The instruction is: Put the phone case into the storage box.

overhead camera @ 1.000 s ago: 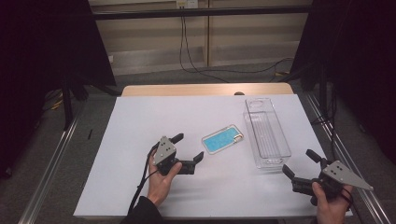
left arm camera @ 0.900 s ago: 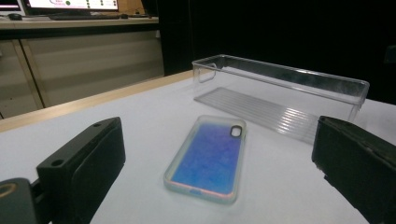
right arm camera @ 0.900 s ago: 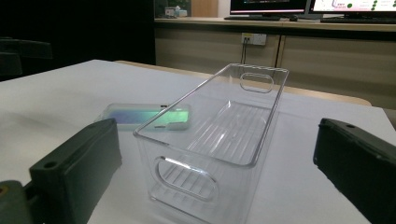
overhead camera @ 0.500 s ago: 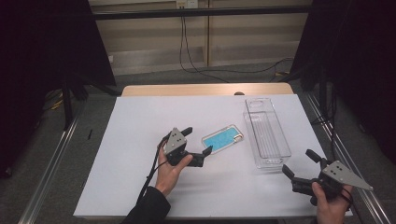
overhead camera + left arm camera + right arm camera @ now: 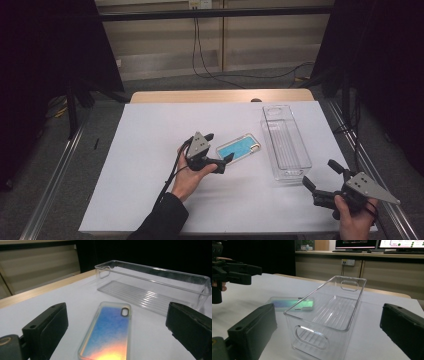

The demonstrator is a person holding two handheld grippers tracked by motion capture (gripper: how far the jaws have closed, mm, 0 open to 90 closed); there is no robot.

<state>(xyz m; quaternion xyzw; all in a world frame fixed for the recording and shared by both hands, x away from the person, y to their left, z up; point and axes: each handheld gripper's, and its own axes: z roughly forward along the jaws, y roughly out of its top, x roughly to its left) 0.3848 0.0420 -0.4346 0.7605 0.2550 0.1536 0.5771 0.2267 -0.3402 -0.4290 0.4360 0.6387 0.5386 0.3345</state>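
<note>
Straddling the phone case (image 5: 110, 332) – left hand-held gripper (image 5: 219, 151) spread, jaws just narrowing, pads untouching

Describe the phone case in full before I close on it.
The phone case is a clear-rimmed shell with an iridescent blue back and one oblong camera cutout near a corner. It lies flat on the white table, left of the clear bin and apart from it. The left gripper straddles its near end, pads not touching.

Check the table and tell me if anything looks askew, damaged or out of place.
Nothing is damaged or spilled. The phone case lies flat but slanted on the white table, askew to the clear bin, which sits upright and empty beside it without touching it.
</note>
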